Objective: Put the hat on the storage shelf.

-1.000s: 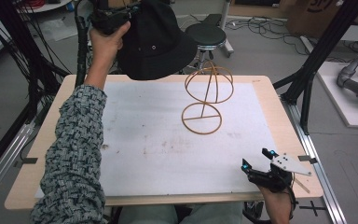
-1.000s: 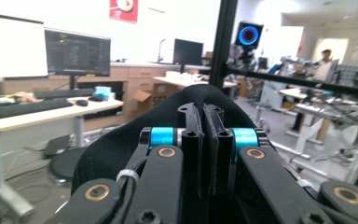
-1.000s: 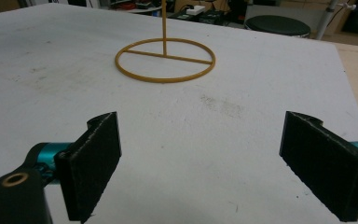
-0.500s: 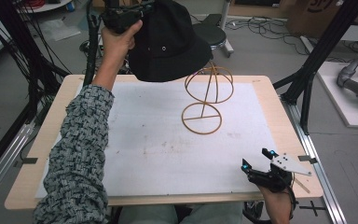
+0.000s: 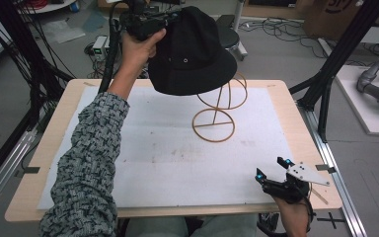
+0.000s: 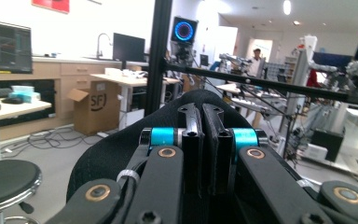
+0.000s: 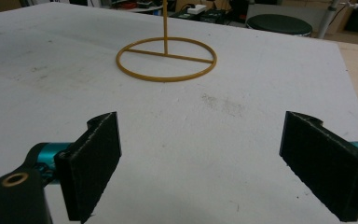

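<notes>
A black brimmed hat (image 5: 192, 54) hangs in the air over the far side of the table, its right edge covering the top of a gold wire hat stand (image 5: 217, 111). My left gripper (image 5: 150, 23) is shut on the hat's brim at its upper left. In the left gripper view the two jaws (image 6: 201, 112) stand pressed together, with the hat's crown (image 6: 116, 154) bulging behind them. My right gripper (image 5: 271, 169) rests open near the table's front right corner. Its pads (image 7: 95, 163) stand wide apart over the white mat, pointing at the stand's base ring (image 7: 166, 59).
A white mat (image 5: 148, 153) covers the wooden table (image 5: 24, 197). A black stool (image 5: 227, 34) stands beyond the far edge. Black frame posts (image 5: 335, 64) rise at the right and cables hang at the left.
My left hand has carried the hat to the right, so it now overlaps the stand's top. The right gripper has stayed put.
</notes>
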`<move>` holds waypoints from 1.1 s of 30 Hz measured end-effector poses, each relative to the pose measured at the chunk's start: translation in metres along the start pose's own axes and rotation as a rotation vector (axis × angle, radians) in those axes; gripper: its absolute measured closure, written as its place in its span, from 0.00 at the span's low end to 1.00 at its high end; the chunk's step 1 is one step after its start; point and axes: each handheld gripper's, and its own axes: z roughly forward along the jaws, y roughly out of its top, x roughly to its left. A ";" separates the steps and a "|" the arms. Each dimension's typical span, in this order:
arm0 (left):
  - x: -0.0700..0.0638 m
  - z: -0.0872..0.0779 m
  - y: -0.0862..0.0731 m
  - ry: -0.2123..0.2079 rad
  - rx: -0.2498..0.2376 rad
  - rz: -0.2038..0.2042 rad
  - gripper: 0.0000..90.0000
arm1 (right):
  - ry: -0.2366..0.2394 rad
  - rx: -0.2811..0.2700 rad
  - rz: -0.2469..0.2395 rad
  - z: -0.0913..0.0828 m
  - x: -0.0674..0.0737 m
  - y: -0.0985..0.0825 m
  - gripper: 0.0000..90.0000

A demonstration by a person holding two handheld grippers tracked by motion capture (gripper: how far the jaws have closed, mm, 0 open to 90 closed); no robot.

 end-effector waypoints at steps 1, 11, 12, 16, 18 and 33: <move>-0.002 0.002 -0.001 -0.009 0.006 0.001 0.96 | 0.000 0.000 -0.001 0.000 0.000 0.000 0.14; -0.016 0.026 -0.015 -0.066 0.075 0.020 0.96 | 0.004 -0.001 0.000 0.000 0.000 0.000 0.14; -0.017 0.028 -0.016 -0.072 0.084 0.025 0.96 | 0.003 0.002 0.001 -0.001 0.000 0.000 0.14; -0.022 0.036 -0.022 -0.088 0.111 0.035 0.96 | 0.004 -0.002 0.001 -0.001 0.000 0.000 0.14; -0.024 0.039 -0.025 -0.096 0.127 0.042 0.96 | 0.004 -0.002 0.002 -0.001 0.000 0.000 0.14; -0.039 0.062 -0.048 -0.131 0.264 0.101 0.96 | 0.000 -0.004 0.003 -0.001 0.000 0.000 0.14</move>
